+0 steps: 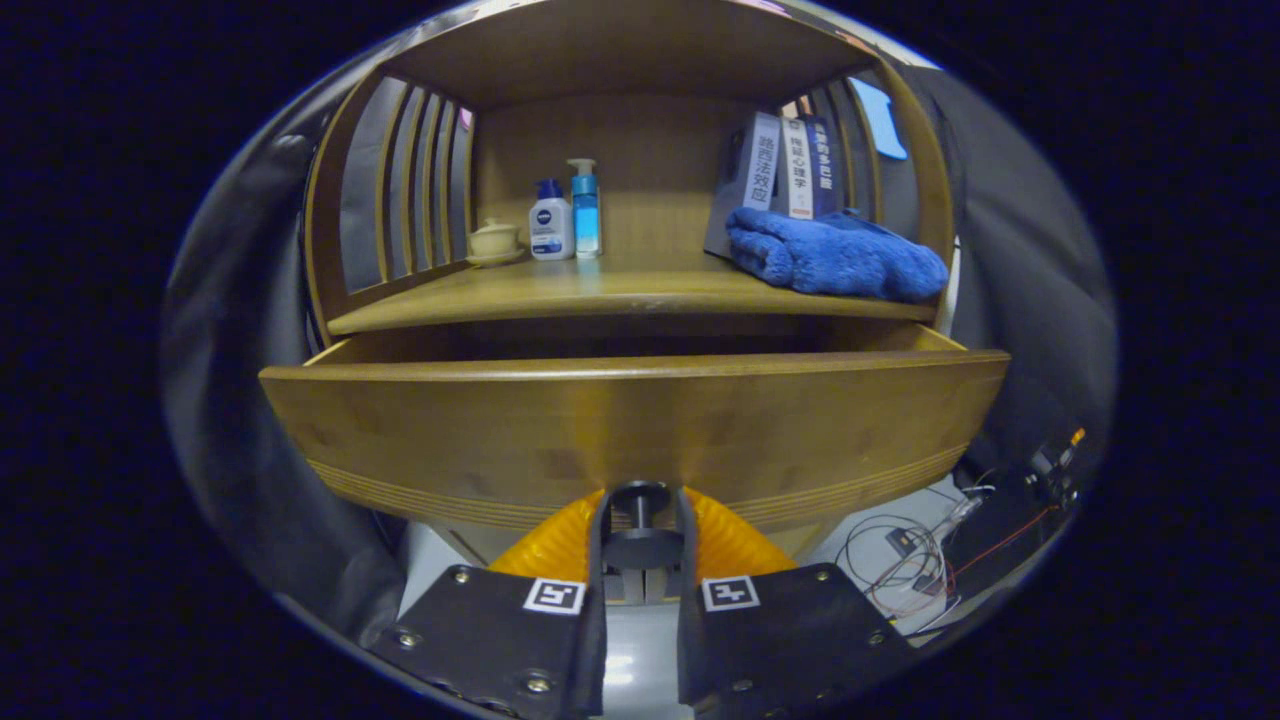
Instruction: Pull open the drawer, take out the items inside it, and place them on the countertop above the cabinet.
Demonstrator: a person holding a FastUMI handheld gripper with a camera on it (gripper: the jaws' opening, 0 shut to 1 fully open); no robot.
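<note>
the gripper [640, 530] has its fingers closed on the round dark knob [640, 497] at the bottom middle of the wooden drawer [640, 430], one finger pressing each side of it. the drawer stands pulled out from under the surface [620, 292]; its inside is hidden behind its front. on the surface sit a small cup [494, 240], two bottles [566, 220], upright books [785, 175] and a folded blue towel [835, 258].

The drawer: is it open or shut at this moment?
Open. The drawer front stands out from the cabinet, with a gap behind its top edge. The claw grips its knob.
</note>
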